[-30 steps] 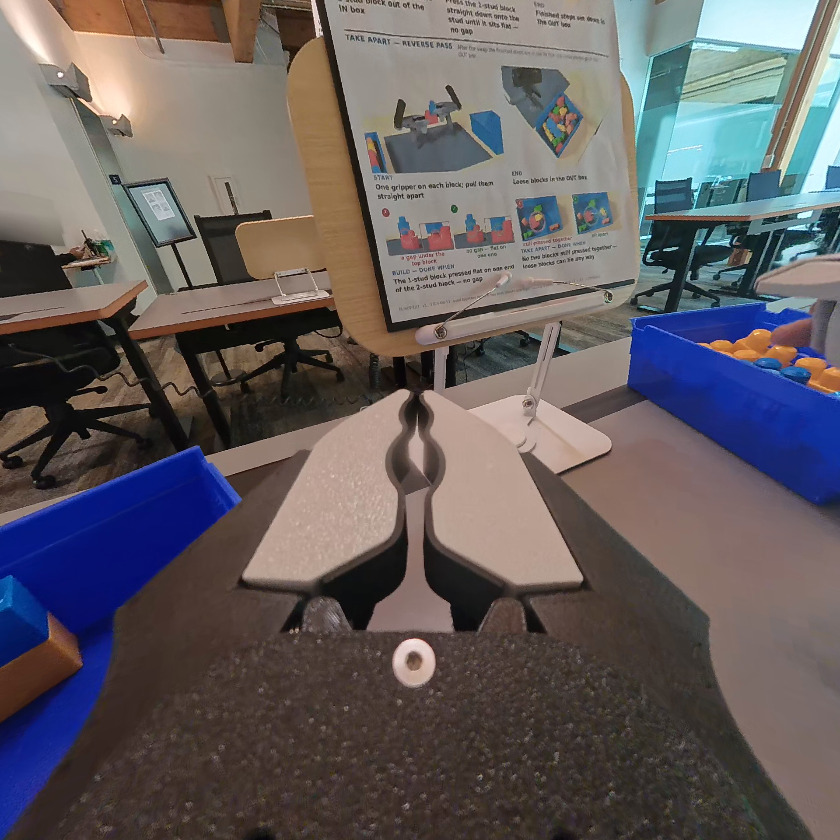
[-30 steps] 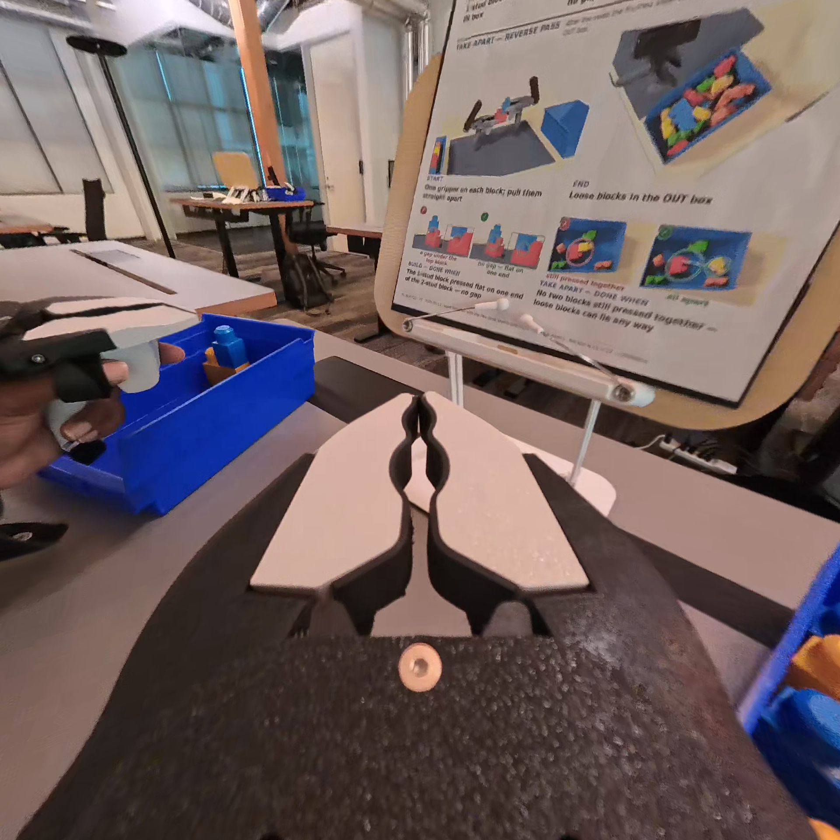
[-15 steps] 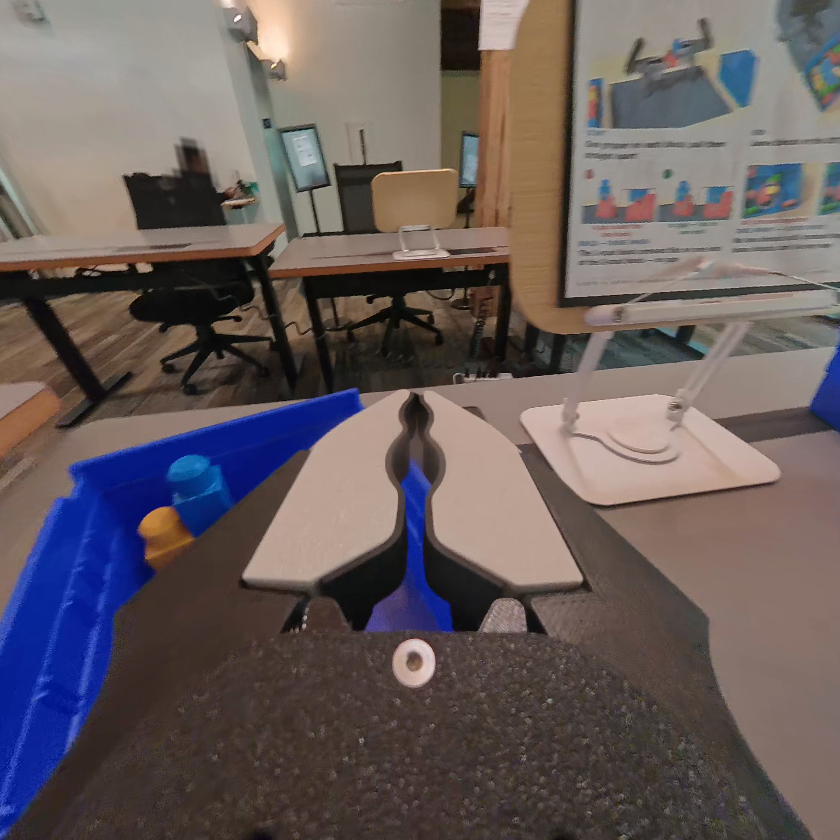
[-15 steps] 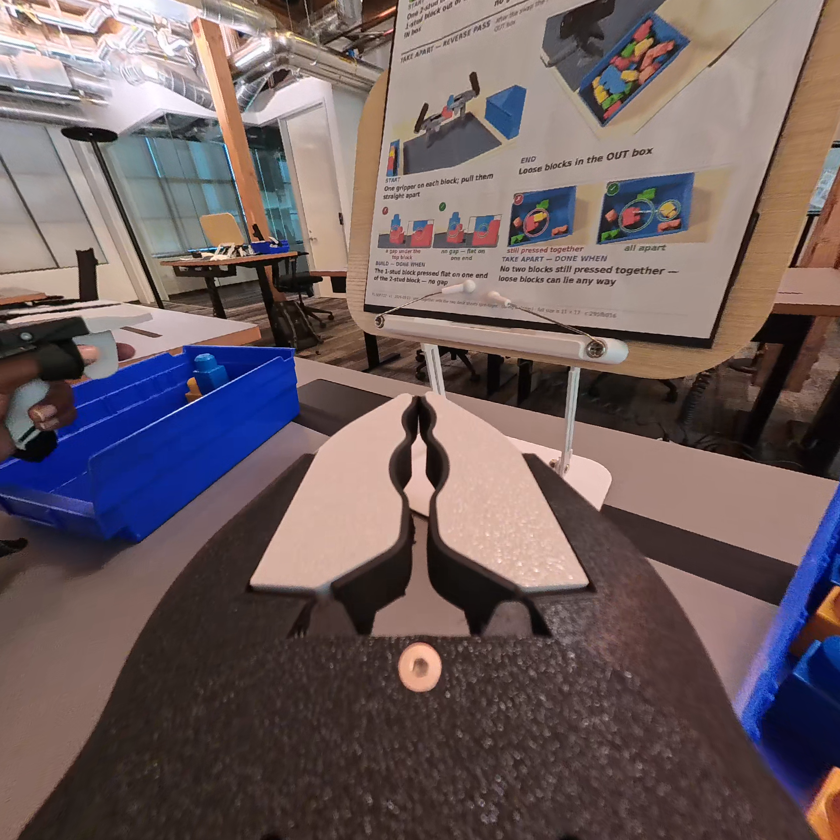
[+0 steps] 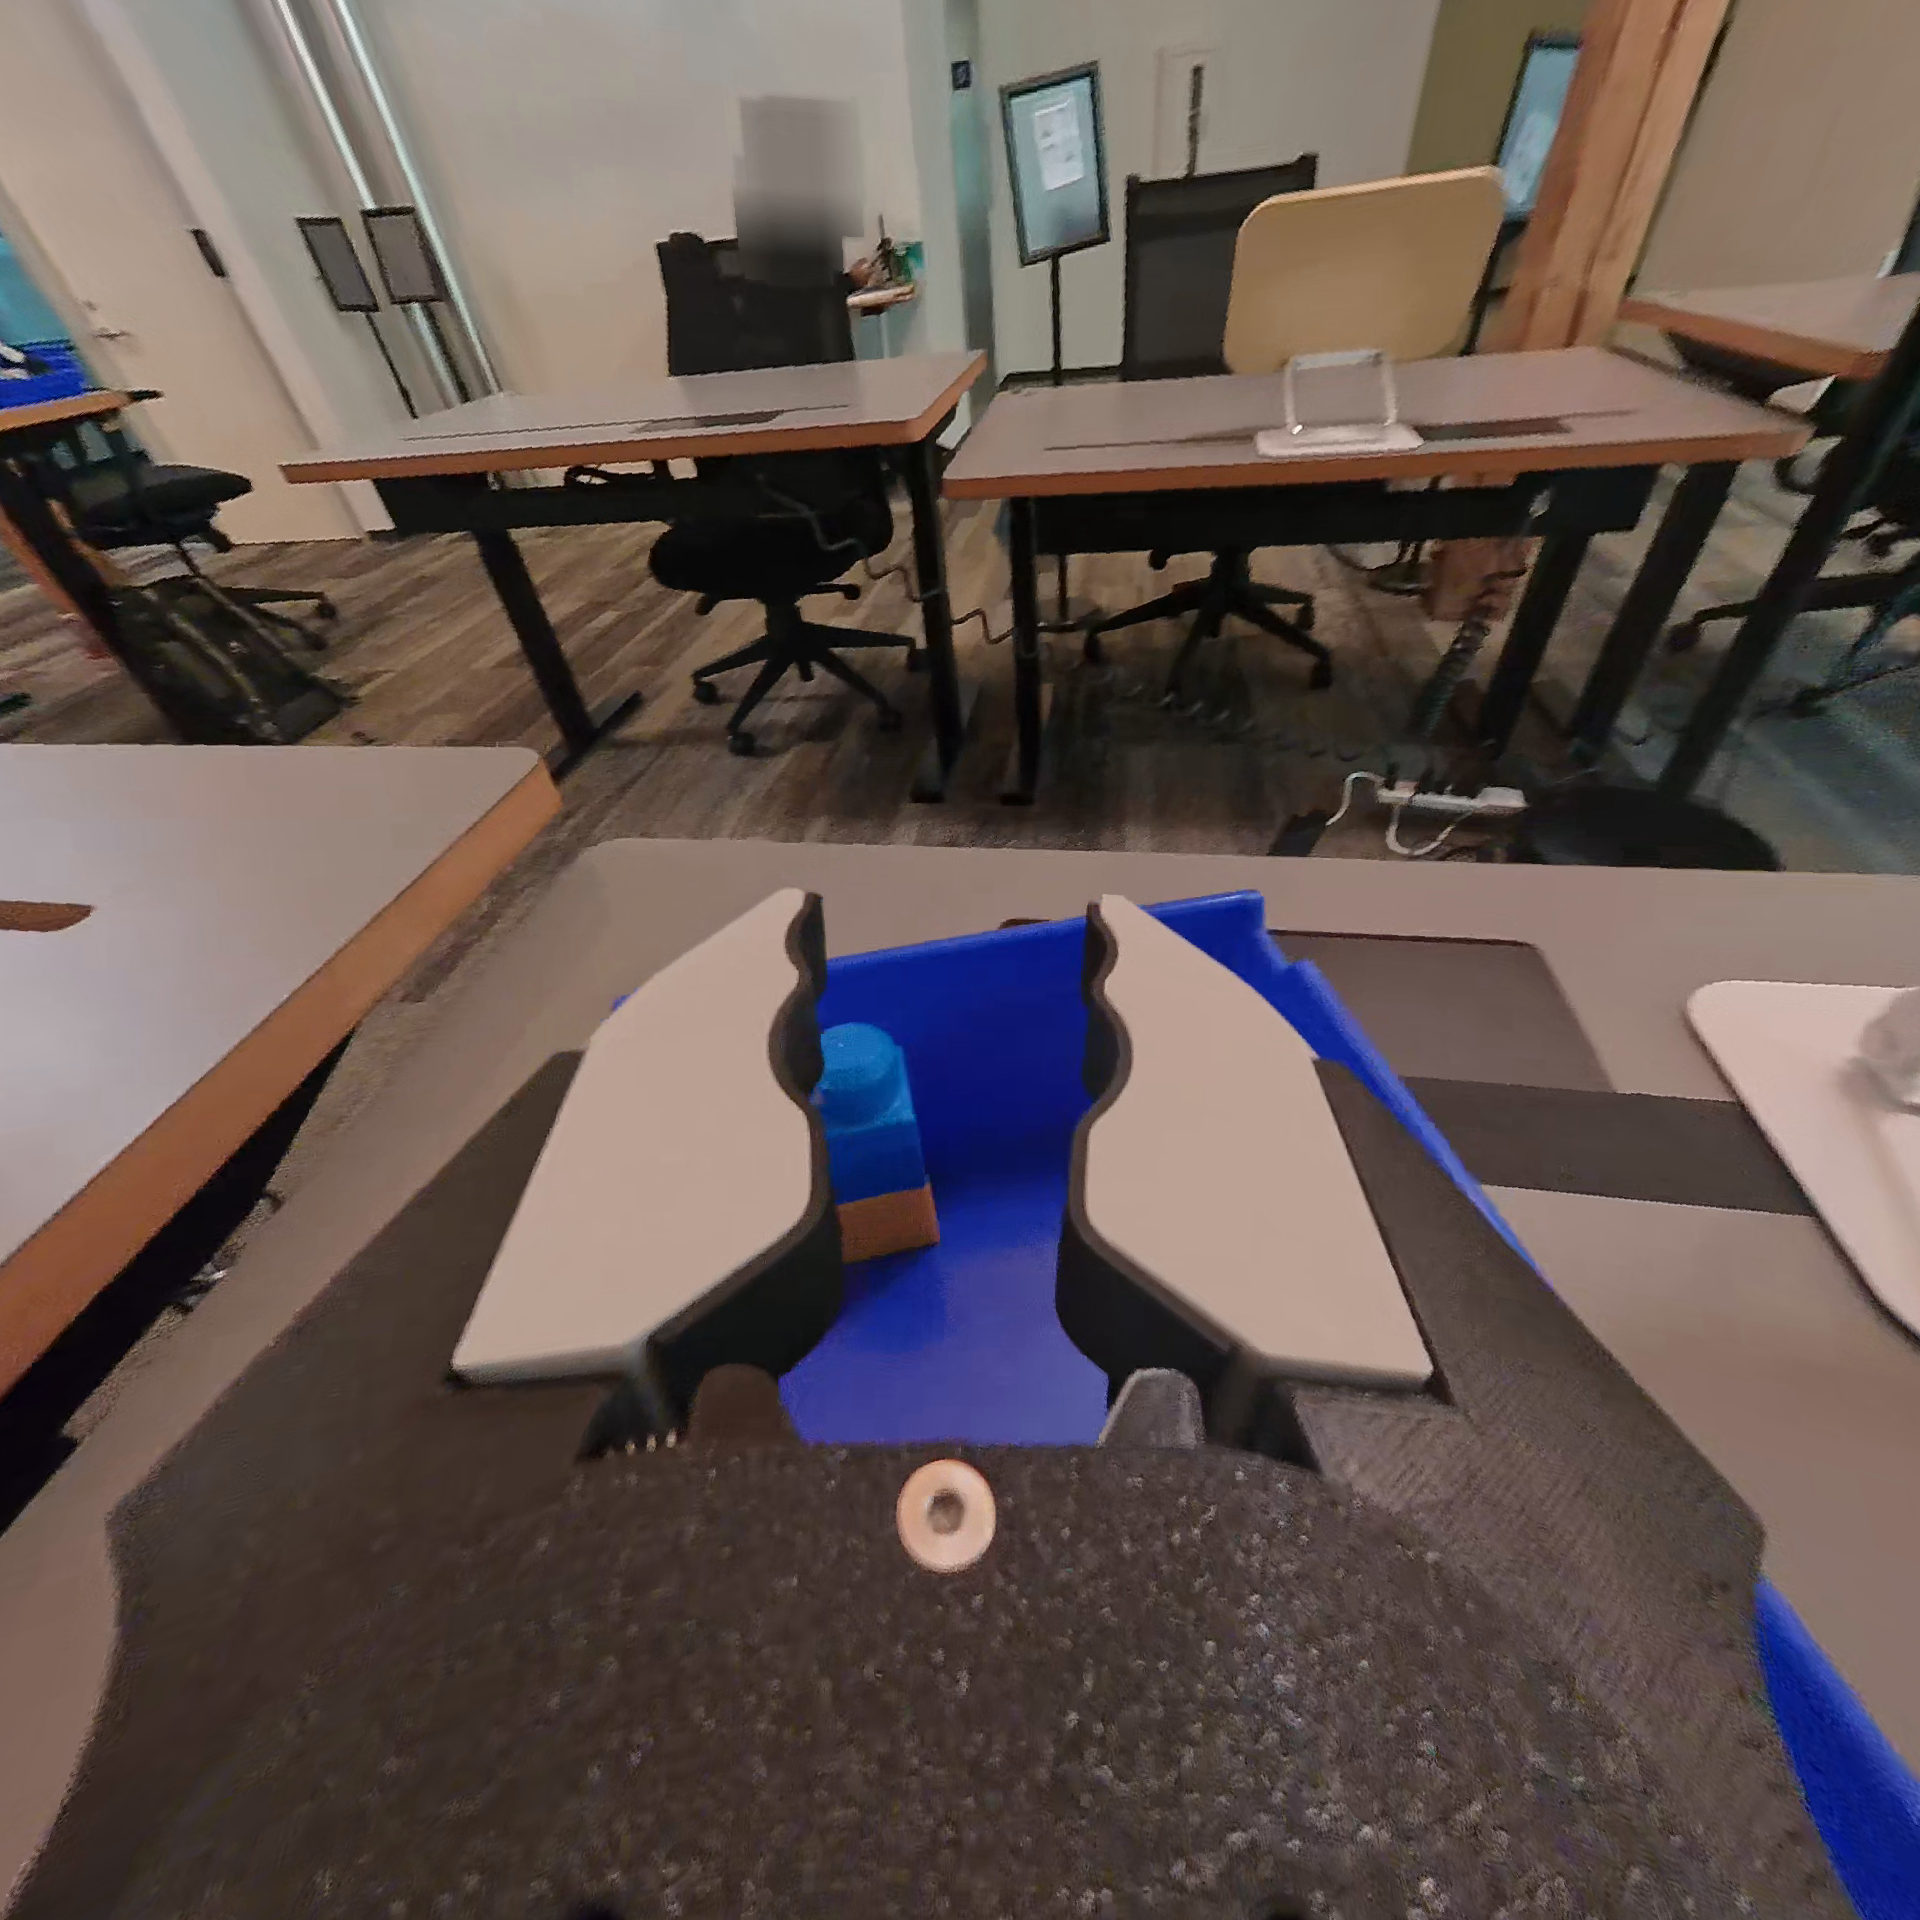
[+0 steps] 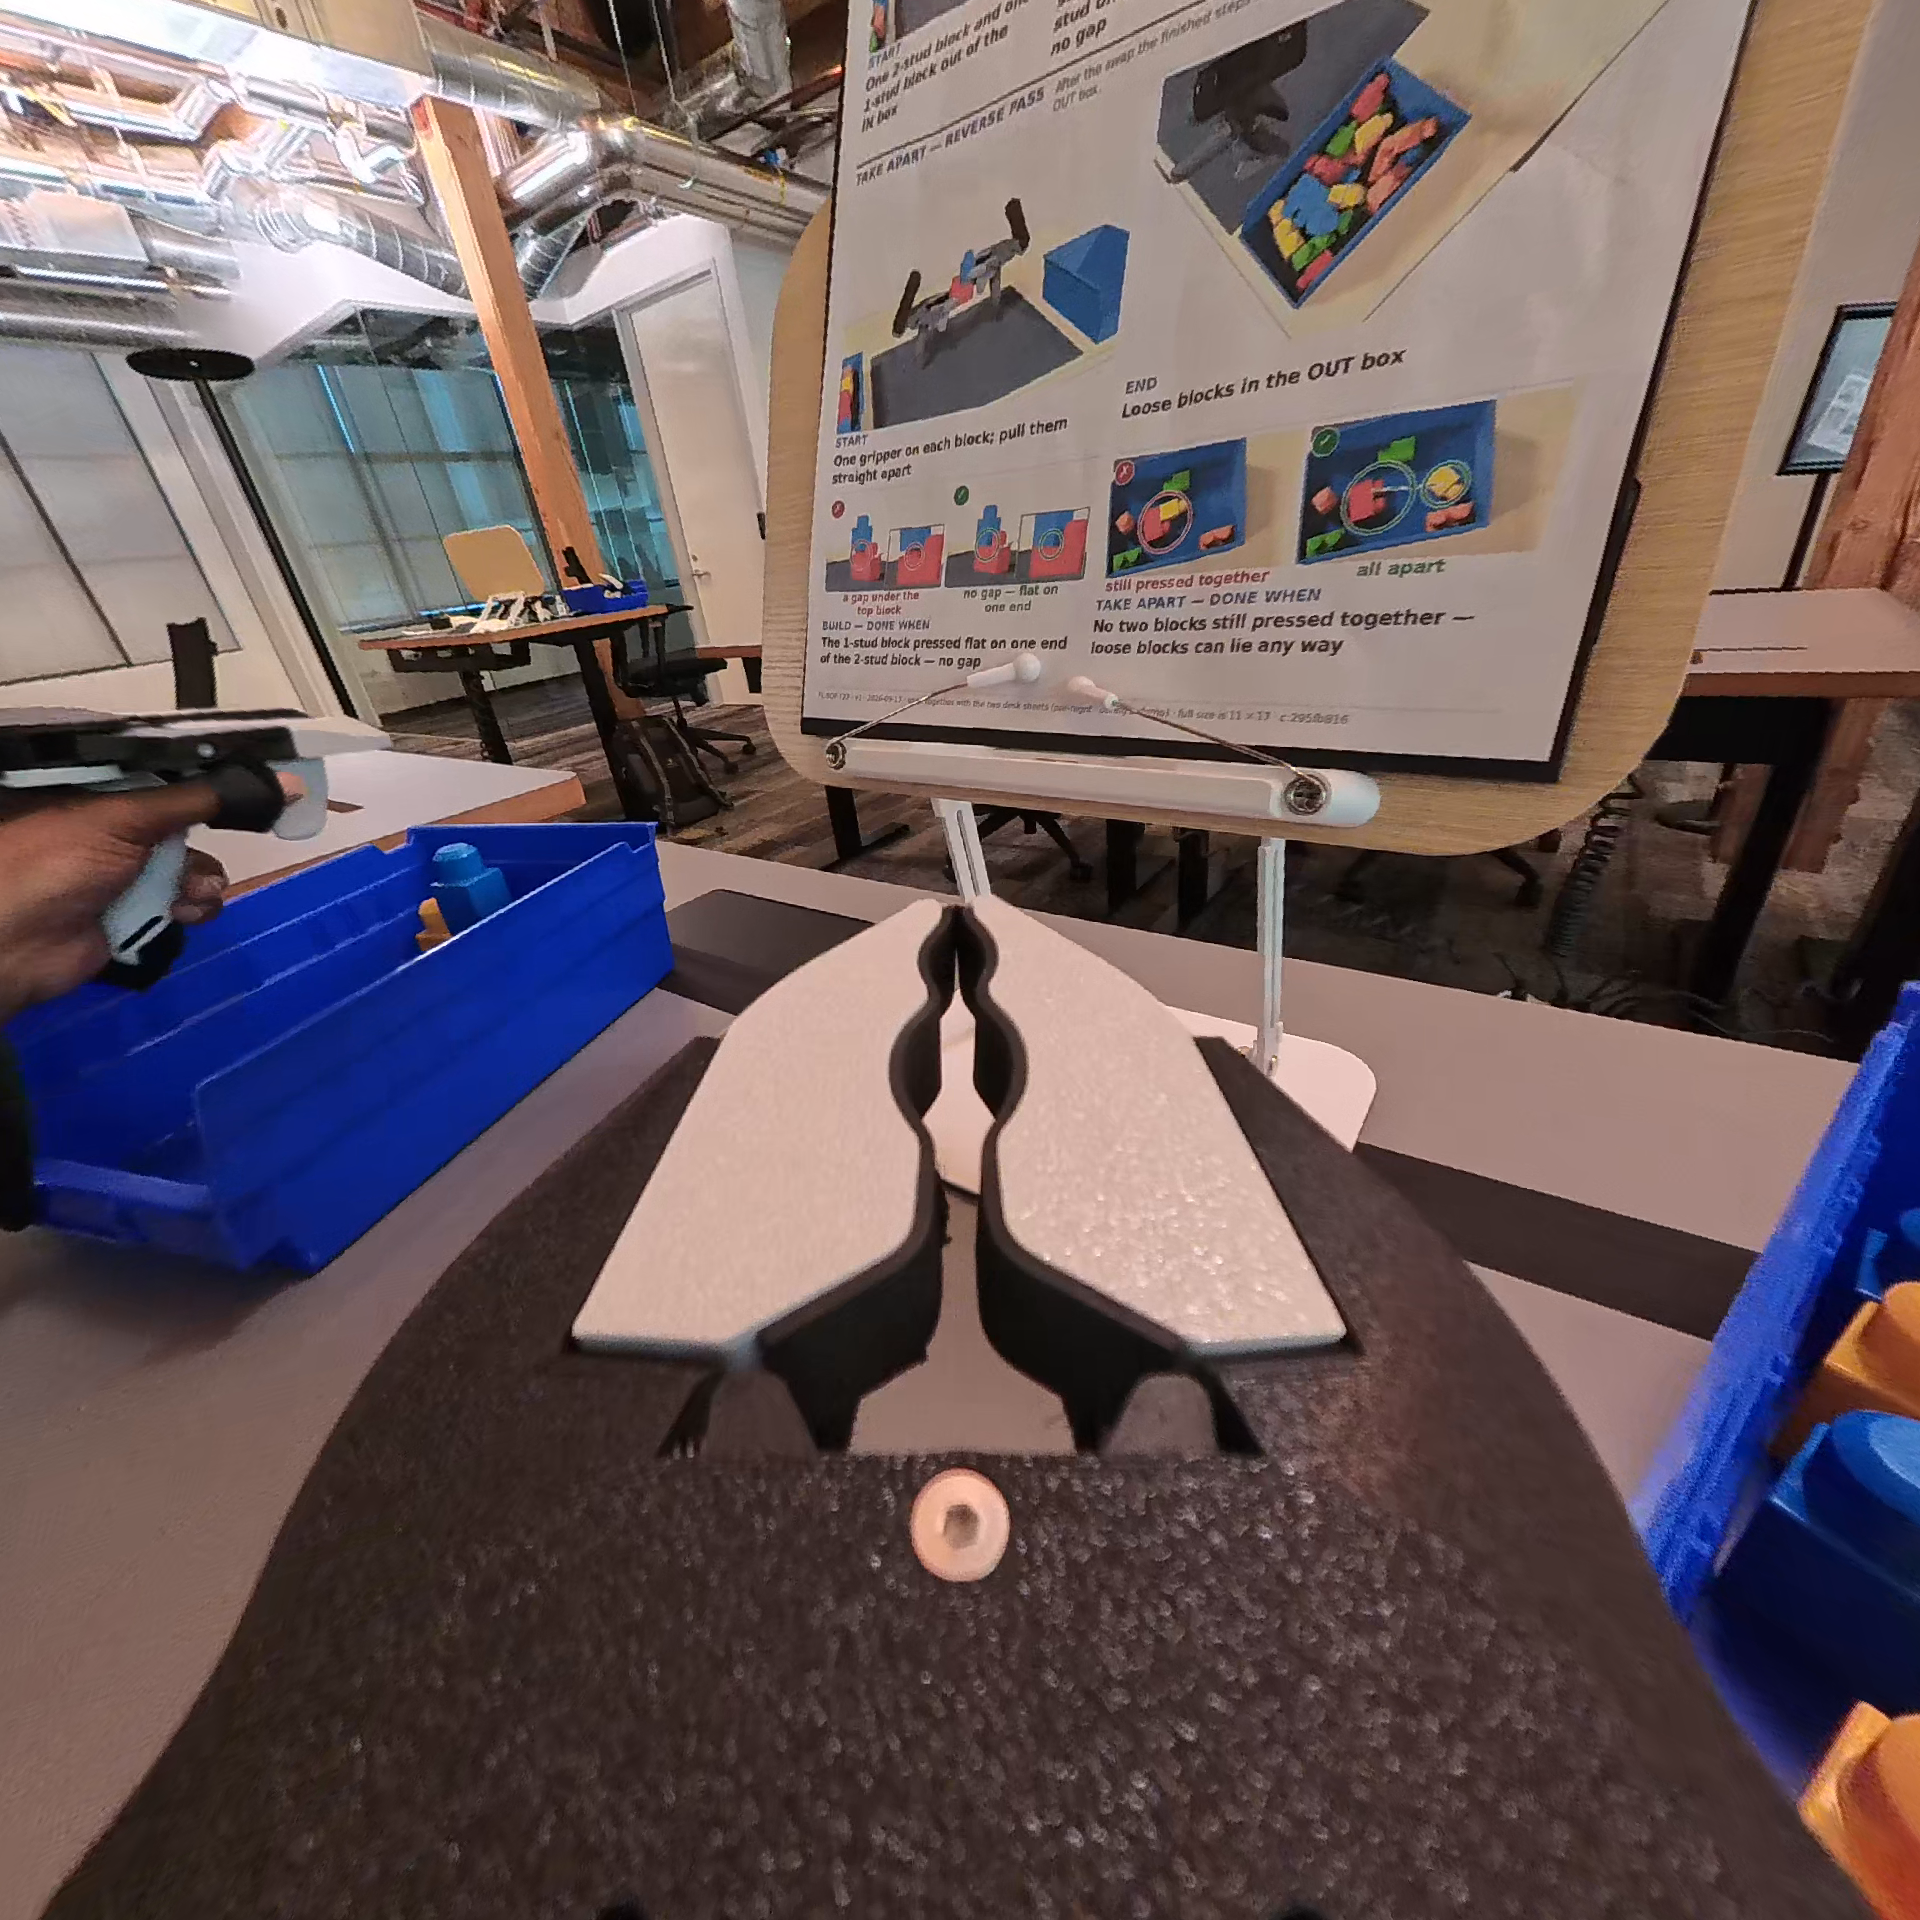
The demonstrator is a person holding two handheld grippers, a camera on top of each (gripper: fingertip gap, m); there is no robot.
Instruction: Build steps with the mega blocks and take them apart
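Left hand-held gripper [image 5: 945, 914] spread over blue plastic bin [image 5: 977, 997] | right hand-held gripper [image 6: 958, 912] pressed together, wavy-edged | studded blue block [image 5: 868, 1112] on orange.

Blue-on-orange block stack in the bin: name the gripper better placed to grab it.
Left. The left gripper is open over the blue bin beside the stack; the right gripper is shut, away.

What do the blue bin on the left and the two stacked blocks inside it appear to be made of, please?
The blue bin looks like moulded hard plastic: uniform colour, thin ribbed walls, a faint sheen. The blue block and the orange block beneath it also look like plastic, but with a duller, slightly grainy surface; the stud is rounded and moulded. Whether they are hollow cannot be seen.
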